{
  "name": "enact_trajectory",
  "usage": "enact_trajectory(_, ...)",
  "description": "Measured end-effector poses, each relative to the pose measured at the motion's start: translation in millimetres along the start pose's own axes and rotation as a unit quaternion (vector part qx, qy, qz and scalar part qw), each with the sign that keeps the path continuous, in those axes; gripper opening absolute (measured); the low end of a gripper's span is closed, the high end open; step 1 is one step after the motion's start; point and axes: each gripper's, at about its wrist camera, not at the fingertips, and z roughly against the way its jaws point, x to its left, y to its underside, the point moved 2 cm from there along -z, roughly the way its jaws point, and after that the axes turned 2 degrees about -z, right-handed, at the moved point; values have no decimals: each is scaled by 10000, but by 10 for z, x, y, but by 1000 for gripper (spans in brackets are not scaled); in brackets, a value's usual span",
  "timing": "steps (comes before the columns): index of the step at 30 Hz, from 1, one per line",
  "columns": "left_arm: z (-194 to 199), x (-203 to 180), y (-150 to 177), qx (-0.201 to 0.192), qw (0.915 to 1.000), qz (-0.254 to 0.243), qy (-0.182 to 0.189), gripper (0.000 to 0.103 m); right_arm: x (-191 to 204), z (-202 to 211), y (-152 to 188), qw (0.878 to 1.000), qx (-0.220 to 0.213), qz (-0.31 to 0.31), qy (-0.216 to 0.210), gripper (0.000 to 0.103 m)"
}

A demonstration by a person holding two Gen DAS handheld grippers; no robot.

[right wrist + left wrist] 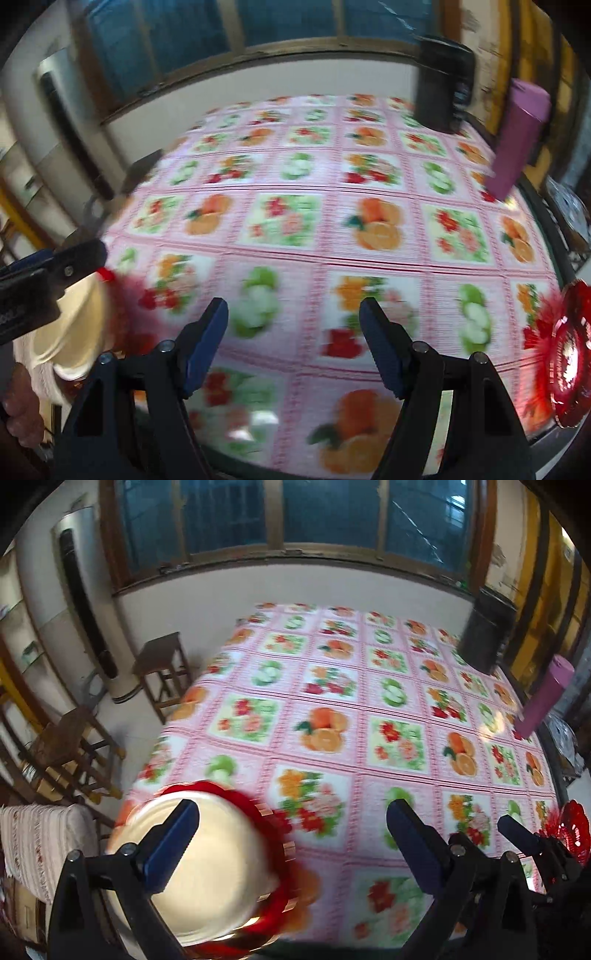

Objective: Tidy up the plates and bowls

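A cream bowl with a red rim (207, 867) is at the table's near left corner, blurred. My left gripper (291, 812) is open wide. Its left finger hangs over the bowl's inside, and its right finger stands far off over the cloth, so the pads are not pressing on the bowl. The right wrist view shows the same bowl (70, 332) under the left gripper's fingertip (85, 258). My right gripper (293, 325) is open above the fruit-print tablecloth (295, 221) with nothing between its fingers. A red glass plate (569, 369) lies at the table's near right edge, also the plate (570, 827).
A black cylinder (484, 631) and a purple tube (543, 698) stand at the table's far right. Wooden stools (162, 672) and a chair (74, 753) stand left of the table. A person's hand (18, 413) shows at the lower left.
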Motion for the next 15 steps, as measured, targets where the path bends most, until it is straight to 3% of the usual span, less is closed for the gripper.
enact_trajectory(8, 274, 730, 226, -87, 9985, 419, -335, 103, 996, 235, 154, 9944, -225, 895, -510, 74)
enact_trajectory(15, 361, 1122, 407, -16, 9973, 559, -474, 103, 1505, 338, 269, 9886, -329, 1268, -742, 74)
